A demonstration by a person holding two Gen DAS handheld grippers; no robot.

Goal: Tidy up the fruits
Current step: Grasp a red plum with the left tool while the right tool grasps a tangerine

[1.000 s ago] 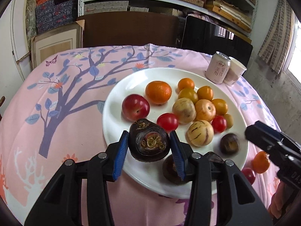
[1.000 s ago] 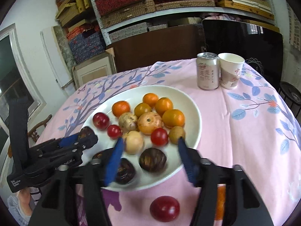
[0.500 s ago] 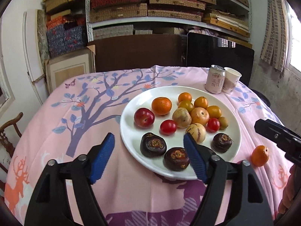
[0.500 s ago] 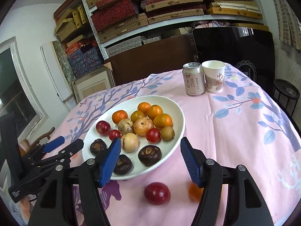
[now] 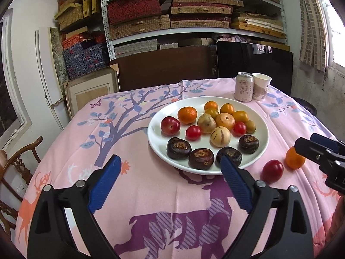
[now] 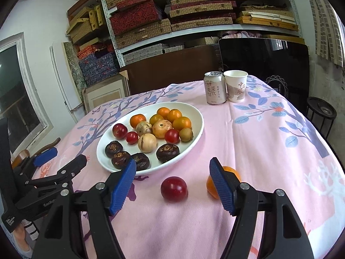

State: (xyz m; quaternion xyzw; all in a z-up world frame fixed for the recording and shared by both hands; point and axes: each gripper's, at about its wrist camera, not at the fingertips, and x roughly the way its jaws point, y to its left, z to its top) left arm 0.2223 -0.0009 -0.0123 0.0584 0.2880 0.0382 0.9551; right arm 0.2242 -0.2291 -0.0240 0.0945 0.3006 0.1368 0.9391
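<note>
L black gripper w/ blue pads: jaws apart, empty | R black gripper w/ blue pads: jaws apart, empty | round red plum + small orange mandarin on pink tree-print tablecloth, just beside plate | wide white plate: 4 dark brown water chestnuts at near rim, mixed fruit behind | pale drink can touching paper cup, far edge

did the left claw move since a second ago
Yes. The left claw let go of a dark fruit and pulled back from the white plate, now open.
</note>
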